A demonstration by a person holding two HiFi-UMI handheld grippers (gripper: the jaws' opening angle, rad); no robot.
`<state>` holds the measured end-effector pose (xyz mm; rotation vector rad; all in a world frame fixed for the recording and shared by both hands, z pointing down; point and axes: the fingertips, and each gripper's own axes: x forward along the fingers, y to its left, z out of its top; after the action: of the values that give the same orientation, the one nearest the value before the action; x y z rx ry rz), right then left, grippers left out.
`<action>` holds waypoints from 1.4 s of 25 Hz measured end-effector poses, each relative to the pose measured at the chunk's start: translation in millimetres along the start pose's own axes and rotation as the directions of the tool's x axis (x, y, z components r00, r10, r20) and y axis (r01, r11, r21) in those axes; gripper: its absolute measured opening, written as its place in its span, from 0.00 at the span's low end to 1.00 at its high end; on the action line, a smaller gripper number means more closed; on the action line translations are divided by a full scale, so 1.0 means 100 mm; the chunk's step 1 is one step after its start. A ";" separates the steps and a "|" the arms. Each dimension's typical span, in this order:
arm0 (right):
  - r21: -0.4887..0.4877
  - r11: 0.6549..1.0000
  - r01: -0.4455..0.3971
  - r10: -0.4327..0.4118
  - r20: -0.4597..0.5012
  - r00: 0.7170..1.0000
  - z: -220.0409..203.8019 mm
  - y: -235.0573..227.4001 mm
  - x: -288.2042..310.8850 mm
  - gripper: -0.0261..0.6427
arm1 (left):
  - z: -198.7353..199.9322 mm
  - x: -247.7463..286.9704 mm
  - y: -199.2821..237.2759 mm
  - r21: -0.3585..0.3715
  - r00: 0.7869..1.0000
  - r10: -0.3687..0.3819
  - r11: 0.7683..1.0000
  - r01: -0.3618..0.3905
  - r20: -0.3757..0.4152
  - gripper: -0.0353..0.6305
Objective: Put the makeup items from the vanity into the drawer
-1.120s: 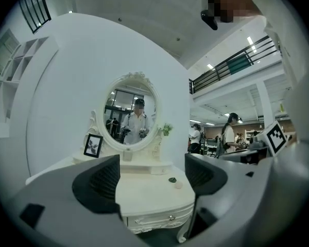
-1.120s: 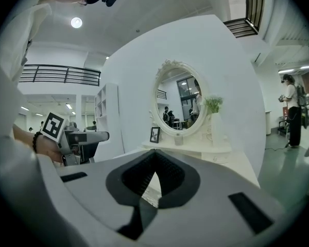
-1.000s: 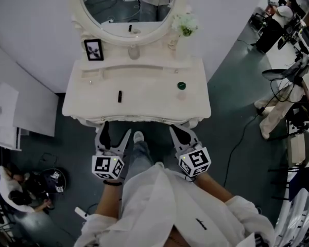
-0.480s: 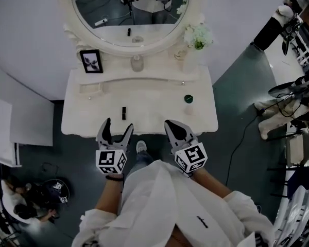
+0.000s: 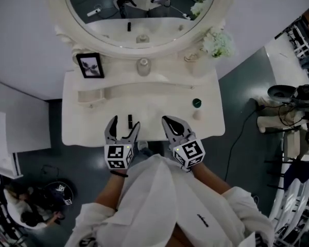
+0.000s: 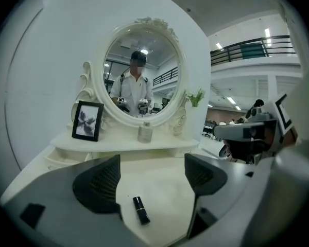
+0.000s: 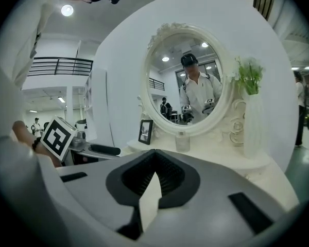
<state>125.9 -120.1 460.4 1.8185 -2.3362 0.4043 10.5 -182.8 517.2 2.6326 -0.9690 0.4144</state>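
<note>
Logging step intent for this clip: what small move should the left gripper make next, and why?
Probably lower the left gripper a little and close it on the lipstick. Its jaws stand apart with the lipstick lying flat on the vanity top in the gap between them, not yet touched. The right gripper is shut on nothing, so the pick looks like the left's job.

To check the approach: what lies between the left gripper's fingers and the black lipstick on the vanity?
Nothing. In the left gripper view, only bare vanity top separates the open left gripper from the lipstick. The head view agrees.
</note>
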 end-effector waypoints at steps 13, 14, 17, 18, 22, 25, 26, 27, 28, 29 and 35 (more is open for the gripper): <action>0.092 0.993 -0.073 0.088 -0.164 0.983 -0.59 0.12 0.64 0.07 | -0.51 0.37 0.33 -0.052 0.986 0.056 0.997 -0.065 -0.159 0.62; 0.095 0.992 -0.084 0.100 -0.179 0.979 -0.64 0.13 0.69 0.07 | -0.56 0.38 0.34 -0.049 0.983 0.066 0.996 -0.075 -0.169 0.62; 0.094 0.988 -0.119 0.137 -0.219 0.966 -0.78 0.19 0.78 0.07 | -0.71 0.43 0.37 -0.043 0.975 0.095 0.993 -0.106 -0.203 0.61; 0.086 0.988 -0.125 0.141 -0.230 0.963 -0.83 0.20 0.81 0.07 | -0.74 0.45 0.36 -0.047 0.971 0.099 0.993 -0.111 -0.216 0.61; 0.070 0.991 -0.117 0.131 -0.272 0.953 -1.04 0.16 0.95 0.07 | -0.88 0.57 0.36 -0.048 0.960 0.113 0.990 -0.129 -0.257 0.61; 0.104 0.987 -0.119 0.145 -0.302 0.942 -1.22 0.13 1.01 0.07 | -1.03 0.64 0.34 -0.045 0.949 0.121 0.989 -0.140 -0.291 0.61; 0.118 0.986 -0.119 0.151 -0.316 0.937 -1.27 0.13 1.04 0.07 | -1.08 0.65 0.33 -0.041 0.945 0.123 0.989 -0.142 -0.303 0.61; 0.132 0.984 -0.120 0.157 -0.331 0.931 -1.32 0.13 1.06 0.07 | -1.13 0.66 0.32 -0.037 0.941 0.124 0.989 -0.143 -0.315 0.61; 0.144 0.982 -0.120 0.164 -0.343 0.925 -1.36 0.14 1.07 0.07 | -1.18 0.68 0.32 -0.032 0.937 0.125 0.989 -0.143 -0.326 0.61; 0.153 0.981 -0.122 0.169 -0.353 0.920 -1.41 0.14 1.09 0.07 | -1.23 0.69 0.31 -0.027 0.933 0.127 0.989 -0.144 -0.337 0.61; 0.181 0.975 -0.129 0.192 -0.391 0.900 -1.61 0.20 1.16 0.07 | -1.39 0.76 0.33 -0.003 0.919 0.143 0.988 -0.155 -0.367 0.61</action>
<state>70.6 -174.0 644.4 1.4221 -2.2098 0.9111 21.6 -198.1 678.0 2.3386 -1.0381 0.8825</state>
